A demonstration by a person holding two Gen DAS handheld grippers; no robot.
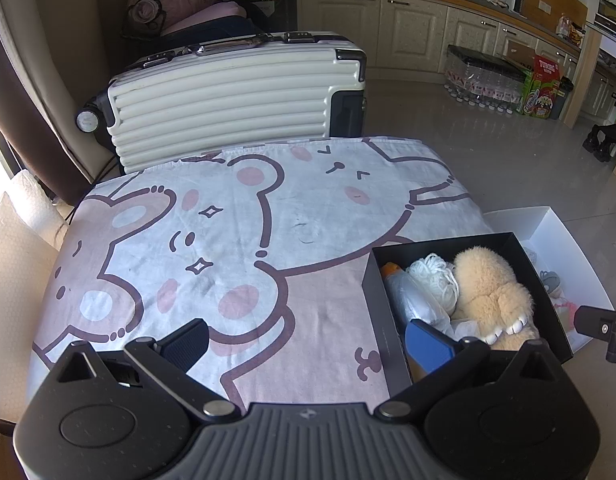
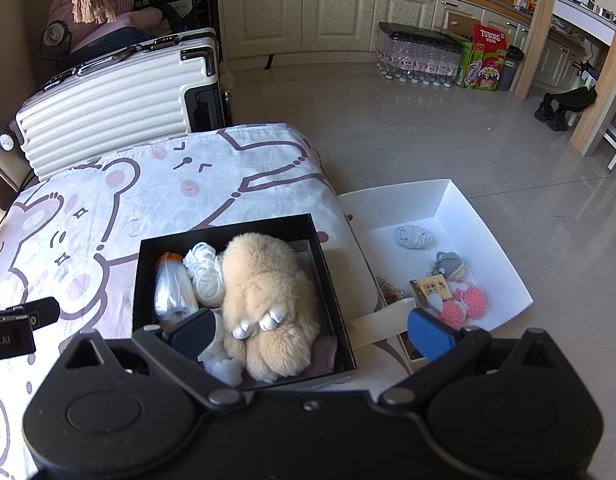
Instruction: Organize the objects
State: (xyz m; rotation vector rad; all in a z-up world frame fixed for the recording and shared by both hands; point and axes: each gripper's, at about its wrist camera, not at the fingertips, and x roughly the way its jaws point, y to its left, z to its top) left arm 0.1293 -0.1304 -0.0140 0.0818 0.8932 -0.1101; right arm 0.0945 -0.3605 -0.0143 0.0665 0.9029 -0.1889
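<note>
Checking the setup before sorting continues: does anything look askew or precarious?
The white box juts out past the table's right edge over the floor, so it looks precarious. The black box sits flat on the cartoon cloth, crammed with a plush toy.

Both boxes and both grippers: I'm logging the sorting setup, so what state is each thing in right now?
black box: open, lidless, packed full
plush toy: lying inside the black box
white yarn: in the black box beside the plush
white box: open, partly filled
pink knitted piece: lying in the white box
left gripper: open, empty
right gripper: open, empty
suitcase: closed
</note>
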